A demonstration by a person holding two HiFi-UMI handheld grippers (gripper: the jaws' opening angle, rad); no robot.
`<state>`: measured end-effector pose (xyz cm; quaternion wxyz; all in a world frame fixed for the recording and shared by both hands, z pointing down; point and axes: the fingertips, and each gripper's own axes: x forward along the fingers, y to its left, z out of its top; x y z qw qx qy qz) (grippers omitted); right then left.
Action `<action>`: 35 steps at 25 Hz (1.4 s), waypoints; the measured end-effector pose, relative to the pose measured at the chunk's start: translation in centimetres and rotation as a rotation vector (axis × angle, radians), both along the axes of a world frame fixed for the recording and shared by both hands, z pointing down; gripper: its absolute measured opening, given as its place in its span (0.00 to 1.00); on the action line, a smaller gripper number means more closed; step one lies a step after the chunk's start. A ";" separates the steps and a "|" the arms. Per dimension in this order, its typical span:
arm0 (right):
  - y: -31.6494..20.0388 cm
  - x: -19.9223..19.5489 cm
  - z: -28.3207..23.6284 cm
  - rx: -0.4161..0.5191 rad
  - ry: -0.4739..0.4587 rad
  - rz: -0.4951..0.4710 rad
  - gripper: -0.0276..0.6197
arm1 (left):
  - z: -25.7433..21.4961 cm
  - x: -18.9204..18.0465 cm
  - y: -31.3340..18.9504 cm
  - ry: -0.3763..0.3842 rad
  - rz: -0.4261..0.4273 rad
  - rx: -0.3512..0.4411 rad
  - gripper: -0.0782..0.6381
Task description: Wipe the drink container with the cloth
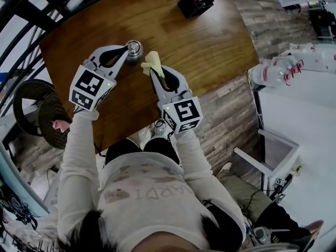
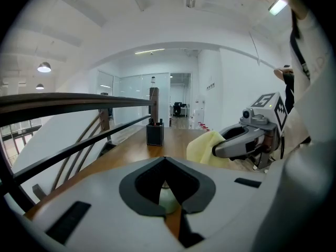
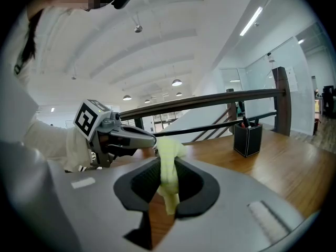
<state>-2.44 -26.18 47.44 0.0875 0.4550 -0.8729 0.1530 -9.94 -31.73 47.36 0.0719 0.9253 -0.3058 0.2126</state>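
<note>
Left gripper (image 1: 126, 48) has its jaws drawn in on the drink container (image 1: 136, 50), right at the tips. In the left gripper view a pale curve of it sits wedged between the dark pads, with bare wood showing below. From above the container reads as a small round thing with a shiny, metallic-looking top. It stands upright on the wooden table (image 1: 210, 41), just ahead of that gripper's nose.

The right gripper (image 1: 157, 76) is pinching the yellow cloth (image 1: 150, 62). A fold is caught between the jaws, a loose bunch sticks out past the tips and a tail hangs down inside the opening. That bunch is close beside the container, to the right of the left gripper's tips. I can't say whether cloth and container are touching yet. Well beyond both grippers, at the far end of the table, stands a black pen holder (image 1: 195, 2).

To my eye the container looks small and light, with a hard, smooth wall. It would probably skate or tip on the polished wood if rubbed without a firm hold. The grip seems to be out at the jaw tips, which gives little margin. A hold low on the side wall would likely be steadier and leave the top and far side free for wiping.

The cloth is soft and limp, so it will drape and drag rather than push. Pressing the bunched part against the wall seems the way to get any rubbing from it. Too hard a push from the right could twist the container out of the left jaws.
</note>
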 end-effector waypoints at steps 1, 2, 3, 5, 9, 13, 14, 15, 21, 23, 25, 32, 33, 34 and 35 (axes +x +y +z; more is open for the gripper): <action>-0.1 0.0 0.3 -0.004 0.003 -0.002 0.15 | 0.3 0.1 -0.2 -0.007 -0.001 -0.002 0.11; -0.2 0.1 0.6 -0.009 0.007 -0.005 0.15 | 0.6 0.1 -0.3 -0.014 -0.001 -0.004 0.11; -0.3 0.1 0.9 -0.013 0.010 -0.008 0.15 | 0.9 0.2 -0.5 -0.016 0.000 -0.007 0.11; -0.5 0.1 1.6 -0.022 0.016 -0.015 0.15 | 1.1 0.4 -0.8 -0.005 0.000 -0.022 0.11; -0.8 -0.1 2.7 -0.037 0.027 -0.032 0.15 | 1.3 0.5 -0.9 0.005 0.003 -0.051 0.11; -2.1 -0.4 4.3 -0.049 0.085 -0.070 0.15 | 1.4 0.6 -1.2 0.001 0.014 -0.059 0.11; -2.4 -0.6 4.7 -0.053 0.104 -0.087 0.15 | 1.4 0.7 -1.2 0.004 0.015 -0.063 0.11; -2.8 -0.7 5.2 -0.056 0.121 -0.104 0.15 | 1.4 0.7 -1.2 0.008 0.015 -0.065 0.11; -4.5 -2.2 6.4 -0.051 0.165 -0.182 0.15 | 1.7 0.9 -1.4 0.016 0.027 -0.066 0.11; -4.6 -2.8 6.6 -0.046 0.174 -0.205 0.15 | 1.8 0.9 -1.4 0.017 0.034 -0.068 0.11; -4.5 -3.2 6.5 -0.044 0.180 -0.218 0.15 | 1.8 1.0 -1.4 0.023 0.039 -0.073 0.11; -2.9 -5.4 6.6 -0.047 0.188 -0.291 0.15 | 1.7 1.2 -1.5 0.042 0.038 -0.077 0.11; -2.7 -6.0 6.7 -0.046 0.187 -0.304 0.15 | 1.6 1.2 -1.5 0.046 0.041 -0.077 0.11; -2.5 -6.5 6.7 -0.045 0.186 -0.313 0.15 | 1.5 1.3 -1.5 0.050 0.044 -0.075 0.11; -2.4 -6.9 6.8 -0.042 0.185 -0.319 0.15 | 1.4 1.4 -1.5 0.052 0.046 -0.073 0.11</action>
